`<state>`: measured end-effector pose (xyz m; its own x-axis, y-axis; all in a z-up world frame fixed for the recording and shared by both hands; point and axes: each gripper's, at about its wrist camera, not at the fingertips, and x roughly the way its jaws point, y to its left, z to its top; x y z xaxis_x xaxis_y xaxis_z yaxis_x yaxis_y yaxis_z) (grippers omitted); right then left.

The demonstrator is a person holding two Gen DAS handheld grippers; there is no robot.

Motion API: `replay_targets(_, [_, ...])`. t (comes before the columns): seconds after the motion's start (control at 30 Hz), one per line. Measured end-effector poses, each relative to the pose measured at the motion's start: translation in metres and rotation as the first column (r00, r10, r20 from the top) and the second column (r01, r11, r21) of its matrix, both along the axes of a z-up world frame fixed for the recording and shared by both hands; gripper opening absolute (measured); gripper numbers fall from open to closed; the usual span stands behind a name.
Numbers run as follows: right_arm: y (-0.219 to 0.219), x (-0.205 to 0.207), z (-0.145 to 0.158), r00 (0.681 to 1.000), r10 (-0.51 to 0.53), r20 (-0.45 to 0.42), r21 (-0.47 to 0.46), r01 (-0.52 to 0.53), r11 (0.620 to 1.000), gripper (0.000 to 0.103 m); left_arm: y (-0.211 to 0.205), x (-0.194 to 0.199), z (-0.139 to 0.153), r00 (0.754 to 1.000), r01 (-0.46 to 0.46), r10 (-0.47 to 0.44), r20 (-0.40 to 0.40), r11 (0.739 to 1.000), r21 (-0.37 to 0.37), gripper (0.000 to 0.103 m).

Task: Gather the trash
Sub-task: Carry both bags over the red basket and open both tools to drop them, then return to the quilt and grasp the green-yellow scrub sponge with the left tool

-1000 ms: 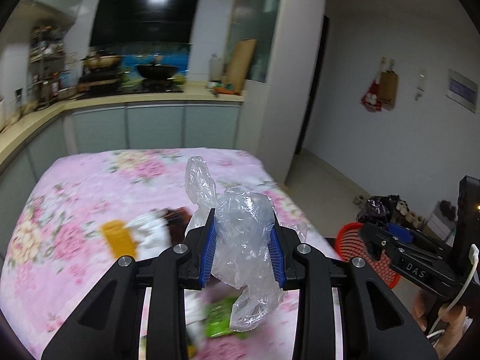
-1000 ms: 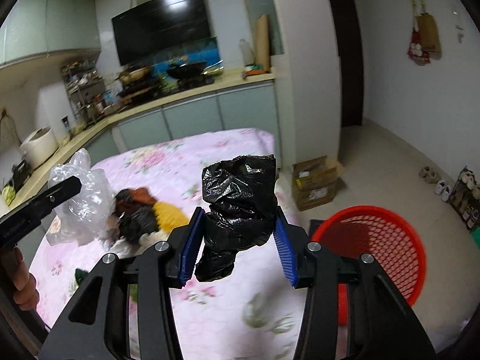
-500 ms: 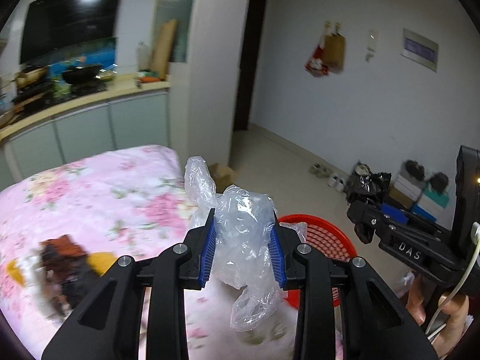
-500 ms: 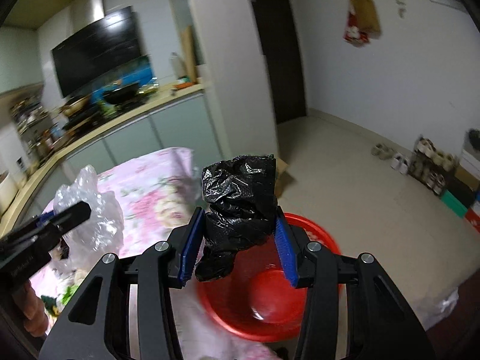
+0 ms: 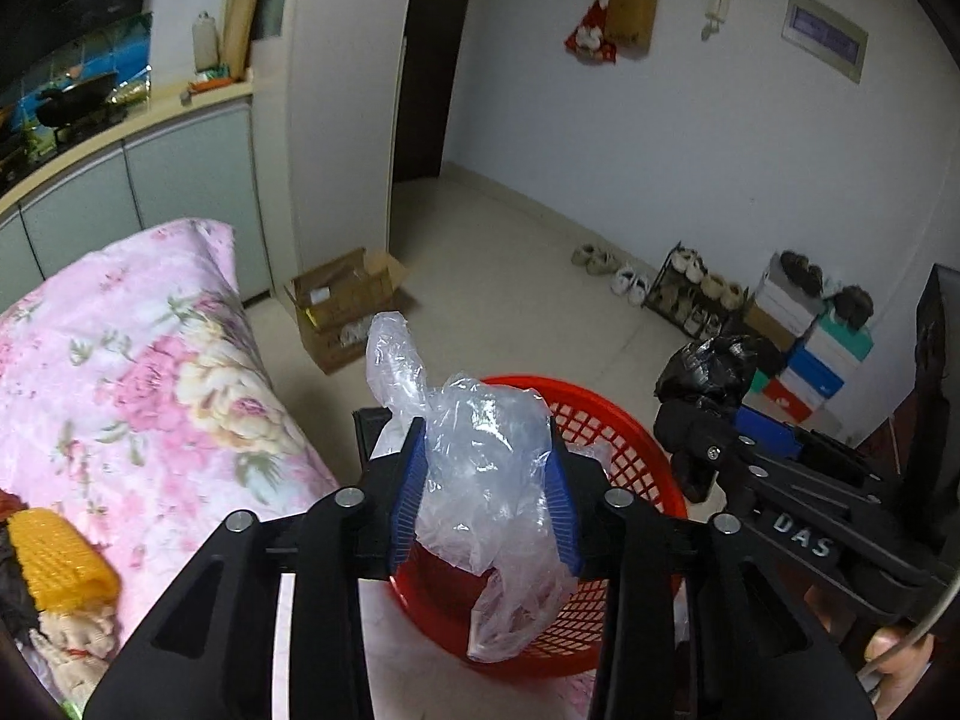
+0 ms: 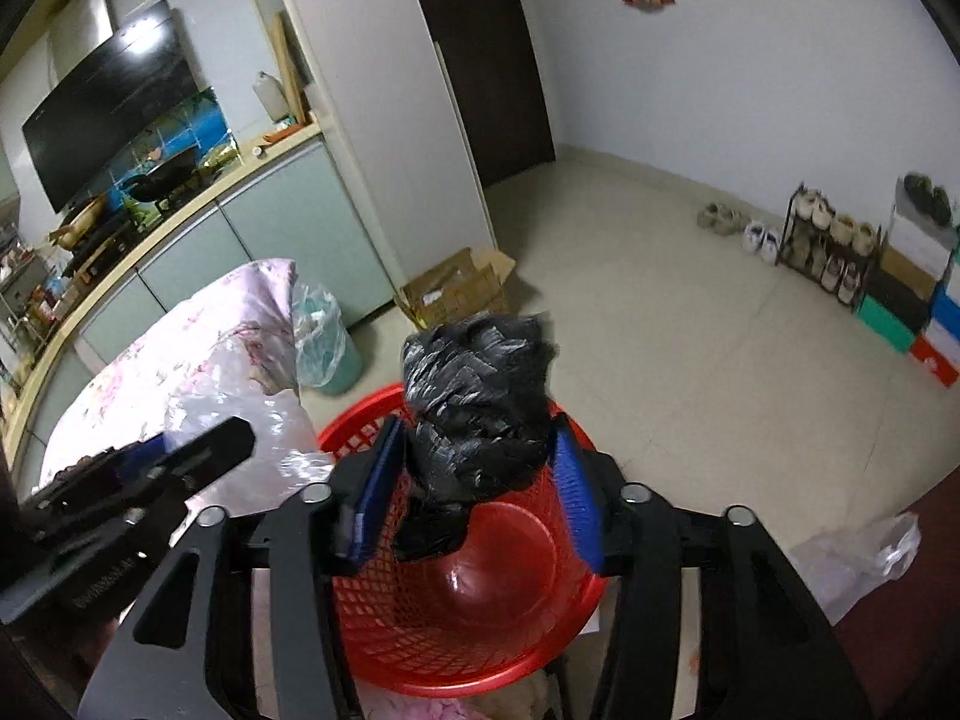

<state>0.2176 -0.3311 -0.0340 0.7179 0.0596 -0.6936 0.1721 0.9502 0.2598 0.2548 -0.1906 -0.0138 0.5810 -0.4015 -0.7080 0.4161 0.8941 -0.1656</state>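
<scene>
Both claws hang over the red basket (image 6: 468, 600), which sits on the floor just beside the edge of the table (image 5: 120, 372) with its pink floral cover.

Left claw (image 5: 486, 510): jaws opening, clear plastic bag (image 5: 486, 468) between the blue pads. The bag bulges against both pads, so it looks lightly pinched yet, not dropped. Its loose tail dangles down inside the basket rim.

Right claw (image 6: 474, 492): jaws opening, crumpled black plastic bag (image 6: 474, 408) between them. A gap shows at the right pad; the wad leans on the left pad and seems to be slipping free.

Key relation: the basket mouth lies directly below both claws, pointing steeply down into it. Each bag's long axis runs roughly vertical, along the drop line. Right claw sits nearer the basket centre; left claw is over the rim on the table side, so its bag has less margin.

Judgement: release step of the drop-off. Light film may cling to a pad or drift.

More trash waits on the table: a yellow ridged piece (image 5: 57, 558) among dark scraps.
</scene>
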Motion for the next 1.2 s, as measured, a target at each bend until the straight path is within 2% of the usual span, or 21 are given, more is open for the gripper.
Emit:
replay_targets(0.03, [-0.003, 0.002, -0.001, 1.0, -0.004, -0.006, 0.01, 0.004, 1.0, 0.065, -0.002, 0.001, -0.003, 1.0, -0.001, 0.001, -0.006, 1.0, 0.005, 0.047])
replay_targets(0.07, [-0.005, 0.002, -0.004, 1.0, -0.012, -0.017, 0.023, 0.012, 1.0, 0.067, -0.003, 0.004, -0.006, 1.0, -0.006, 0.006, -0.013, 1.0, 0.01, 0.05])
replay_targets(0.1, [-0.006, 0.003, -0.005, 1.0, -0.015, -0.024, 0.033, 0.015, 0.999, 0.067, -0.002, 0.005, -0.009, 1.0, -0.014, 0.015, -0.015, 1.0, 0.014, 0.056])
replay_targets(0.23, [-0.008, 0.003, -0.004, 1.0, -0.01, -0.026, 0.029, 0.011, 1.0, 0.067, 0.004, 0.005, -0.012, 0.999, -0.027, 0.027, -0.02, 1.0, 0.0, 0.066])
replay_targets(0.33, [-0.006, -0.001, 0.001, 1.0, -0.012, -0.011, 0.028, 0.013, 1.0, 0.067, 0.005, -0.001, -0.008, 0.999, -0.032, 0.032, -0.003, 0.999, -0.002, 0.07])
replay_targets(0.53, [-0.005, -0.011, 0.018, 0.999, -0.014, 0.043, -0.002, 0.014, 1.0, 0.068, 0.026, -0.019, 0.008, 0.997, -0.06, 0.061, 0.046, 0.998, -0.017, 0.075])
replay_targets(0.67, [0.008, -0.021, 0.032, 0.995, 0.001, 0.096, -0.031, 0.002, 1.0, 0.07, 0.049, -0.033, 0.022, 0.99, -0.112, 0.114, 0.086, 0.993, -0.019, 0.076])
replay_targets(0.87, [0.031, -0.036, 0.051, 0.985, 0.047, 0.165, -0.044, -0.04, 0.998, 0.077, 0.087, -0.053, 0.038, 0.973, -0.185, 0.187, 0.132, 0.982, -0.025, 0.077])
replay_targets(1.2, [0.077, -0.053, 0.063, 0.97, 0.162, 0.183, -0.095, -0.147, 0.985, 0.081, 0.159, -0.091, 0.06, 0.942, -0.293, 0.291, 0.168, 0.956, -0.016, 0.077])
